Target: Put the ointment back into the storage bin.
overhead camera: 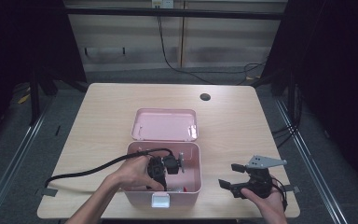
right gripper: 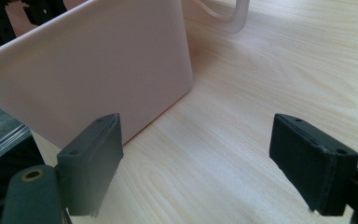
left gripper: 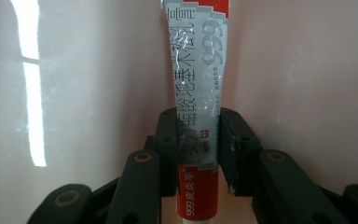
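My left gripper [overhead camera: 161, 169] is black, with a thick black cable trailing off toward the table's left edge. Its arms carry brass-ringed pivot holes, and the flat pads [left gripper: 230, 149] show small screw recesses. My right gripper [overhead camera: 230, 179] is black too (topped by a grey three-cornered plate with small holes). Both forearms are bare, unsleeved.
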Available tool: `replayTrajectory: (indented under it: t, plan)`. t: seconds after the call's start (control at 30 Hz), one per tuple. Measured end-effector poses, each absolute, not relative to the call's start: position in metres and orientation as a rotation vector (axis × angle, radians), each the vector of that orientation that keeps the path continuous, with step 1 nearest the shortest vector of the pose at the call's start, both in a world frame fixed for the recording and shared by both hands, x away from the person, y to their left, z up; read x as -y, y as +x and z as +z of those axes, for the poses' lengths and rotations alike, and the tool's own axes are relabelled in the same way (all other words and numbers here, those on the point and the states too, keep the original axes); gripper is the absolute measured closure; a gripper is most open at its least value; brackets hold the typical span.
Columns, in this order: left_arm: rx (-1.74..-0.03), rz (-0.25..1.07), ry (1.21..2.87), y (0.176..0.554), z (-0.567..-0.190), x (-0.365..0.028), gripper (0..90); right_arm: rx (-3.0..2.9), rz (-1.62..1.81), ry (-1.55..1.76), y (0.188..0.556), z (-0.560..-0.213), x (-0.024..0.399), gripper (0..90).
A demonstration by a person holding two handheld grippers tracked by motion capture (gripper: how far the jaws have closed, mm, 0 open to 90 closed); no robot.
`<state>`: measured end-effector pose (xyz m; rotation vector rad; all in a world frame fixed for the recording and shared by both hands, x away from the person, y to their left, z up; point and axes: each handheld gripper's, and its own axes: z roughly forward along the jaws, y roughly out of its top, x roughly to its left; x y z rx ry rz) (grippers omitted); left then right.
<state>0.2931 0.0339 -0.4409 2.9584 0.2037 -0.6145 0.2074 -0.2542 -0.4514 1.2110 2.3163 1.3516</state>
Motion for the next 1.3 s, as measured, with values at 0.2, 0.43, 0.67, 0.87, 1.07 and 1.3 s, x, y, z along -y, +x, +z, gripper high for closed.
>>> replayTrajectory:
  t: [0.2,0.43,0.67,0.87,1.07,1.3]
  plan:
    - [-0.197,-0.621,2.981,0.292,-0.447,-0.030,70.3,-2.318,1.350,1.214,0.207,-0.452,0.254,17.1]
    - [-0.228,-0.632,2.981,0.292,-0.447,-0.030,70.2,-2.317,1.350,1.215,0.208,-0.452,0.254,17.1]
    - [-0.253,-0.620,2.941,0.295,-0.439,-0.033,64.9,-2.318,1.349,1.212,0.208,-0.452,0.254,17.2]
    - [-0.249,-0.586,2.919,0.296,-0.429,-0.037,59.6,-2.317,1.350,1.210,0.208,-0.452,0.254,17.2]
    - [-0.258,-0.548,2.882,0.297,-0.417,-0.043,59.4,-2.315,1.349,1.210,0.207,-0.451,0.254,17.1]
    - [-0.264,-0.512,2.854,0.295,-0.409,-0.047,58.6,-2.314,1.352,1.211,0.207,-0.451,0.254,17.1]
